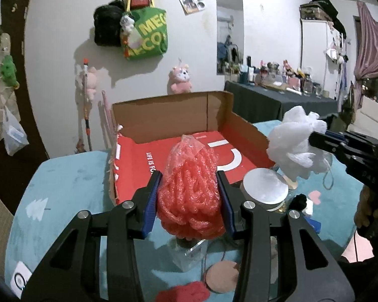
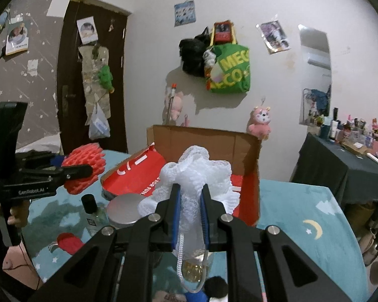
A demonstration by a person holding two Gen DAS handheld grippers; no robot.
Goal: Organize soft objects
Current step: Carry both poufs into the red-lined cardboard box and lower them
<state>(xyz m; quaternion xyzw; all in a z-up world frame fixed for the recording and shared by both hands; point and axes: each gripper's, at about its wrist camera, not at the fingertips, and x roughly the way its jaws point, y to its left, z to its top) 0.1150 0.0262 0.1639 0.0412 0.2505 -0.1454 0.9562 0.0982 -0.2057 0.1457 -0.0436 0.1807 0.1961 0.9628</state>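
Clearly, two soft things are held above the table at once. A red foam net bundle (image 1: 191, 191), partly wrapped in thin clear plastic at its top, is pinched between the blue pads of the left gripper (image 1: 190, 188), whose jaws are pressed against both of its sides; in the right wrist view the same bundle is seen at the left, clamped and raised above the teal tablecloth (image 2: 302, 201). A white mesh bath pouf (image 2: 199, 181) is squeezed in the right gripper (image 2: 190, 211), the jaws being drawn nearly together on its gathered middle, and its white cord (image 2: 181, 259) is seen dangling below them. Beyond both bundles an open cardboard box (image 1: 163, 115) with a red printed inner floor is set on the table, its brown back flap standing upright; neither soft thing is inside it. Just beside the box's near corner a round silver lid (image 1: 265, 187) on a jar is seen, and a glass bottle with a black cap (image 2: 91, 209) stands near it. Nearer the camera a red fuzzy item (image 1: 182, 293) and a round tan puff (image 1: 221, 276) are laid on the cloth. Part of a hand (image 2: 17, 215) is visible on the handle of the left tool. On the white wall behind, a green tote bag (image 1: 148, 35) and a pink plush toy (image 1: 181, 80) are hung.
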